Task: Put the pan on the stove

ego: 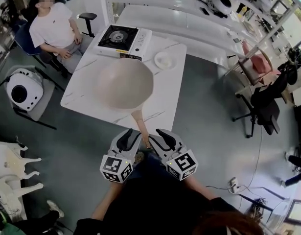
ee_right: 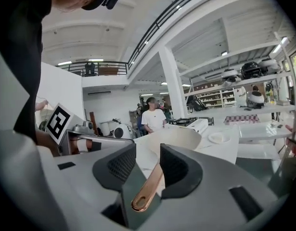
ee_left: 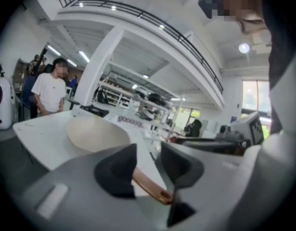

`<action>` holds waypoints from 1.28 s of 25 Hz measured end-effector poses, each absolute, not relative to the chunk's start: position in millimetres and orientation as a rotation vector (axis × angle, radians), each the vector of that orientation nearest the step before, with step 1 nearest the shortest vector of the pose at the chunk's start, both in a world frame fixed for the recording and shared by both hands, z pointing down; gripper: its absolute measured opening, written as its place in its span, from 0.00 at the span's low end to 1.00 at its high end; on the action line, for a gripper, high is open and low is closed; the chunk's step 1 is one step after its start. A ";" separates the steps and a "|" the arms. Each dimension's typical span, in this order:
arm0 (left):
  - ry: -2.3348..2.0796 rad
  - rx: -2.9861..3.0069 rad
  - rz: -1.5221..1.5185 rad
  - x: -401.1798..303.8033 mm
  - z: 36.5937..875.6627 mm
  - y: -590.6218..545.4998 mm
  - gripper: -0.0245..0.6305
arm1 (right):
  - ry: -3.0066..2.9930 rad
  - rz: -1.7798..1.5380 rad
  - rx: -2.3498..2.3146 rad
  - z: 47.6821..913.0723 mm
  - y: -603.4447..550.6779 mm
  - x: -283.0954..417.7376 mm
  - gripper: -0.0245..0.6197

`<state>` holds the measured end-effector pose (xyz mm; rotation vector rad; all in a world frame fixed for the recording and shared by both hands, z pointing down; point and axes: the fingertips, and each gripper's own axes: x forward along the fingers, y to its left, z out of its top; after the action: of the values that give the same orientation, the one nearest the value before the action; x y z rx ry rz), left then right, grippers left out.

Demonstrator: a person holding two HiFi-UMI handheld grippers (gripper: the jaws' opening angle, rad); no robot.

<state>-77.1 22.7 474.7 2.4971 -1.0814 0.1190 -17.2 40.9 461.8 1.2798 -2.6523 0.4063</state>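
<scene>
**The pan sits on the table, and your tongs hang by its handle.**

The round cream pan (ego: 125, 84) sits on the white marble table (ego: 172, 89). Its thin copper-brown handle (ego: 139, 120) points at you. The white gas stove with the black top (ego: 123, 39) is at the far end, well apart from the pan. Your left gripper (ego: 129, 137) and right gripper (ego: 164, 137) are both a little way open and hold nothing. The handle tip shows in the gap of each, not pinched. I think the grab comes next. Slide one pair of jaws further up the handle (nearer the bowl, so it tips less), squeeze hard and lift it flat. Keep clear of the small white plate (ego: 165, 60) beside the stove. The cubes show black-and-white squares, no words. The stove's yellow strip (ego: 122, 51) is too small to read.
</scene>
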 end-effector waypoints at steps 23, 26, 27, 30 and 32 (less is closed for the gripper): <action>-0.573 2.059 0.029 -52.5 574.0 -27.5 0.49 | -2.512 1.180 0.570 569.0 31.0 -30.2 0.41; -0.509 2.034 0.023 -47.0 579.2 -30.7 0.50 | -2.498 1.234 0.501 575.9 31.2 -35.7 0.42; -0.491 2.032 0.035 -45.0 581.7 -31.3 0.52 | -2.493 1.251 0.472 577.7 31.8 -38.0 0.42; -0.426 2.008 0.039 -37.3 588.1 -30.7 0.52 | -2.467 1.276 0.371 583.8 37.9 -46.7 0.42; -0.371 1.995 0.030 -30.5 590.3 -28.2 0.53 | -2.447 1.288 0.307 589.2 43.3 -52.2 0.42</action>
<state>-30.5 -28.2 590.3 1.9948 -0.3705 0.0305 -52.2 43.3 589.2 0.3073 -2.4466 1.2881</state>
